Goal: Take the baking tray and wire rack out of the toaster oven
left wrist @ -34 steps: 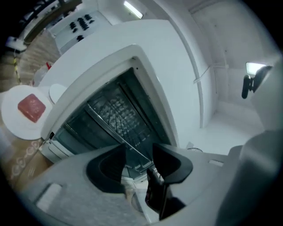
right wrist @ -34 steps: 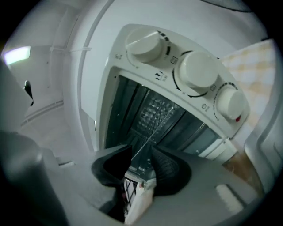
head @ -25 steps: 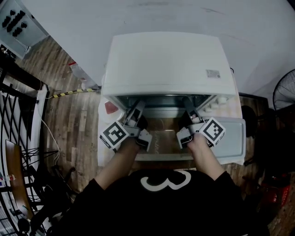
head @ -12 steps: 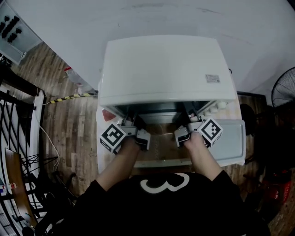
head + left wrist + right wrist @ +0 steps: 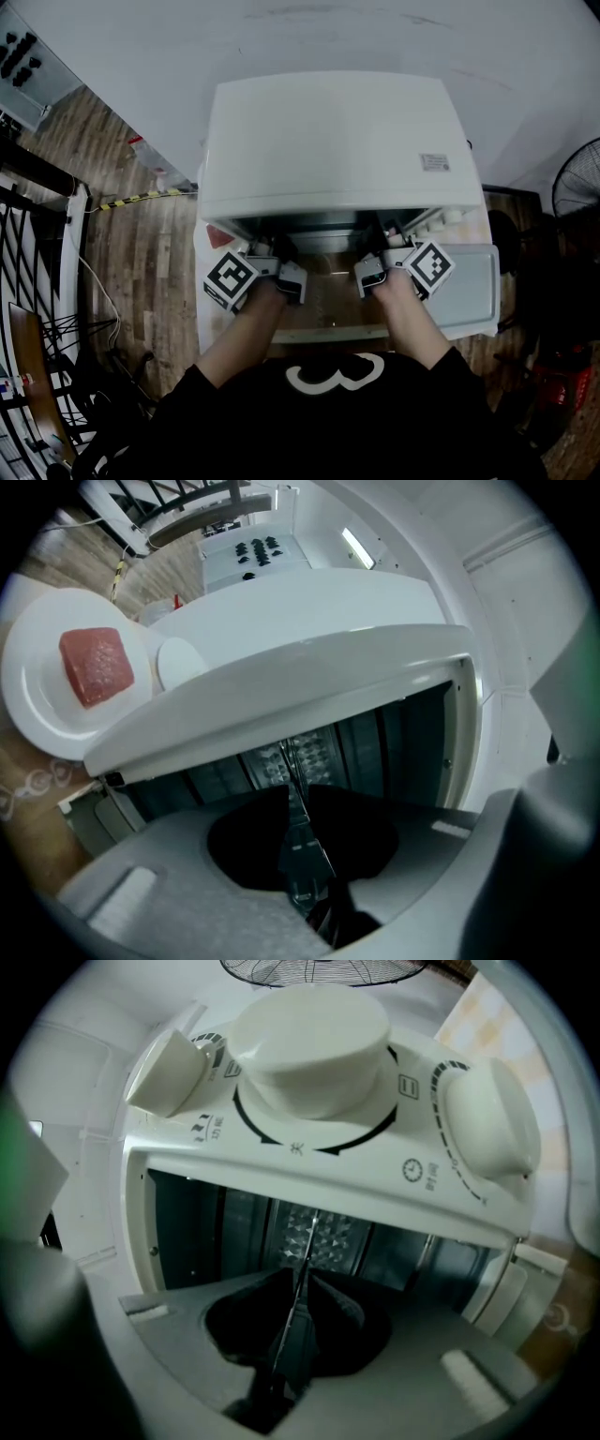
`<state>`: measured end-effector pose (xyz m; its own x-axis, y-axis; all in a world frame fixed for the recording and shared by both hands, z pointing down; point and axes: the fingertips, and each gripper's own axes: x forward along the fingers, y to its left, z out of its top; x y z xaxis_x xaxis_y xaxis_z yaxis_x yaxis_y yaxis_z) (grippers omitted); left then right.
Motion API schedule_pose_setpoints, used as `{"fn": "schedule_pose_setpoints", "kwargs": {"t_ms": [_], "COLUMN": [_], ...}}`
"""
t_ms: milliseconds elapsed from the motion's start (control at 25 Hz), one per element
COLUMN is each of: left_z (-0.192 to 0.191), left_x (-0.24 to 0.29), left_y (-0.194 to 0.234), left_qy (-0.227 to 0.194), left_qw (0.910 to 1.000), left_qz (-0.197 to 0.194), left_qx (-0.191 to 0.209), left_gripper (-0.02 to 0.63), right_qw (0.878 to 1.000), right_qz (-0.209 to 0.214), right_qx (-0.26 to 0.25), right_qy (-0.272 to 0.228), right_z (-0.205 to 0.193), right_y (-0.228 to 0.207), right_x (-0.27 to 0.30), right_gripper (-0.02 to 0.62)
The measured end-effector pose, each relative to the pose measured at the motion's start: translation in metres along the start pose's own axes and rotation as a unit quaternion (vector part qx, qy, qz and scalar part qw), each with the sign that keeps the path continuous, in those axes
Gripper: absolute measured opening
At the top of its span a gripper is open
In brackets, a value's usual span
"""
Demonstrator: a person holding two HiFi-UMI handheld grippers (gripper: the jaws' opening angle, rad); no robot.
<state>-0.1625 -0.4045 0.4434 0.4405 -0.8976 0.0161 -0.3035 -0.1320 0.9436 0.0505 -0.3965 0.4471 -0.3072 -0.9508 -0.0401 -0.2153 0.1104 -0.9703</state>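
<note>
Where the toaster oven (image 5: 328, 141) gapes at the front, a thin metal rim (image 5: 302, 850) sits just inside the mouth, seen edge-on; whether it belongs to the baking tray or the wire rack cannot be told. The left gripper (image 5: 298, 794) has just been closing and its black pads now pinch that rim toward the left side of the opening. The right gripper (image 5: 300, 1279) has closed the same way, and its pads are clamped on the same sort of thin edge toward the right side. Both point level into the cavity, whose dark embossed back wall (image 5: 314, 1232) lies well beyond them.

The oven's top lip runs close above both grippers, and the side walls stand near each outer jaw. The glass door (image 5: 328, 300) lies dropped open beneath the hands, between the person and the cavity. Three pale knobs (image 5: 309, 1040) line the control panel beside the right gripper.

A white plate (image 5: 37, 705) carrying a pink block (image 5: 94, 667) rests just left of the oven. A pale grey flat tray (image 5: 469, 281) lies just right of the door. Wooden floor (image 5: 122, 253) spreads open to the left, reaching a black metal frame (image 5: 28, 262). A white wall (image 5: 281, 37) backs the oven, and a fan (image 5: 577, 187) stands at the far right.
</note>
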Motion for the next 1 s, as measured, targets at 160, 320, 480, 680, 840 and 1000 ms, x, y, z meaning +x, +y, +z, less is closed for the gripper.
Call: {"fn": "schedule_pose_setpoints", "kwargs": {"t_ms": [160, 320, 480, 680, 840, 1000], "left_z": [-0.002, 0.001, -0.005, -0.005, -0.005, -0.007], "left_x": [-0.001, 0.005, -0.004, -0.005, -0.010, -0.016], "left_y": [-0.003, -0.002, -0.006, -0.007, -0.006, -0.004], "left_qy": [0.001, 0.002, -0.002, -0.004, -0.010, -0.018], "left_qw": [1.0000, 0.9999, 1.0000, 0.9999, 0.9999, 0.9998], "left_qz": [-0.001, -0.002, -0.005, -0.003, -0.002, 0.003], "left_qx": [0.001, -0.010, -0.005, -0.009, -0.007, -0.004], "left_gripper": [0.043, 0.038, 0.037, 0.035, 0.034, 0.035], "right_qw": [1.000, 1.000, 1.000, 1.000, 1.000, 1.000], "right_qz": [0.005, 0.000, 0.003, 0.003, 0.009, 0.005], "right_qx": [0.002, -0.004, -0.006, -0.011, -0.005, -0.008], "right_qy": [-0.004, -0.001, 0.001, 0.010, 0.016, 0.028], "right_z": [0.000, 0.002, 0.000, 0.001, -0.003, -0.005], "right_y": [0.002, 0.001, 0.004, 0.005, 0.006, 0.004], "right_x": [-0.001, 0.003, -0.009, -0.008, -0.010, -0.014], "right_gripper": [0.040, 0.038, 0.038, 0.038, 0.038, 0.038]}}
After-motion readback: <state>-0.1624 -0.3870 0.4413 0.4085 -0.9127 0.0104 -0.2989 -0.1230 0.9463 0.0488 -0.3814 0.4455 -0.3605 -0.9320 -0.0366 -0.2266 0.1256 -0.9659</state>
